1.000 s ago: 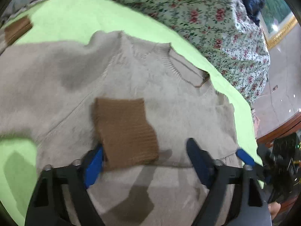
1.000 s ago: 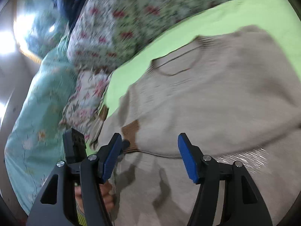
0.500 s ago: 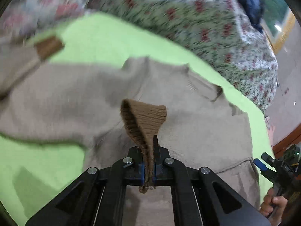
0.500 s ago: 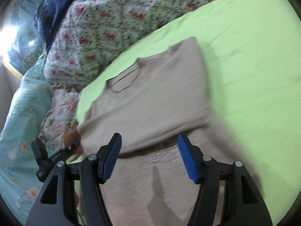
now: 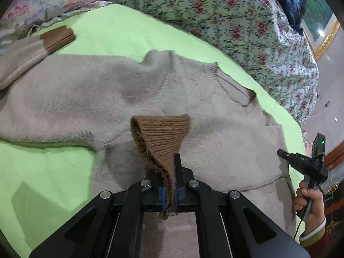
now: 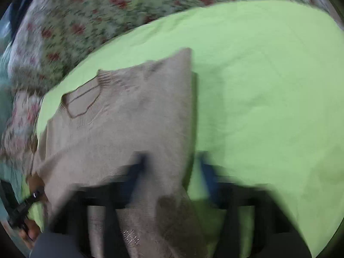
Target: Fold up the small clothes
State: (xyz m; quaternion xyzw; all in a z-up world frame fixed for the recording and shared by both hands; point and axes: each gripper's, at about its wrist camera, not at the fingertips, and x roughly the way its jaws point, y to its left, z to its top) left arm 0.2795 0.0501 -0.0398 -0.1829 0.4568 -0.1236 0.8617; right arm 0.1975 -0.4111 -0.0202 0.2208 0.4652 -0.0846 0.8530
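Covering most of both views, lime-green bed sheet [image 5: 120, 34] runs out of frame at the bottom and left. Floral quilt [image 5: 225, 15] bunched along the far edge, top cut by the fisheye rim; in the right wrist view it is only a smear of motion blur.

Beige sweater [image 5: 90, 99] lies flat on the sheet, neckline toward the quilt, near hem cut off behind the gripper bodies. Far sleeve with brown far cuff [image 5: 57, 39] stretches off the left edge of the left wrist view, its shoulder end out of frame.

Left gripper [image 5: 169, 191]: jaws together, clamped on the brown ribbed cuff [image 5: 161, 133], which stands up from the sweater's chest as a cone; cuff's lower edge pokes out below the pads, rest of that sleeve hidden under it.

Right gripper [image 6: 169, 167]: badly blurred, jaws closing; blue fingers [image 6: 137, 167] straddle the sweater's folded right edge [image 6: 189, 111], fabric between them; whether the pads press yet is hard to make out. In the left view only its black handle and the right hand [image 5: 309, 202] show at the frame's right edge, fingertips hidden behind the sweater's edge.
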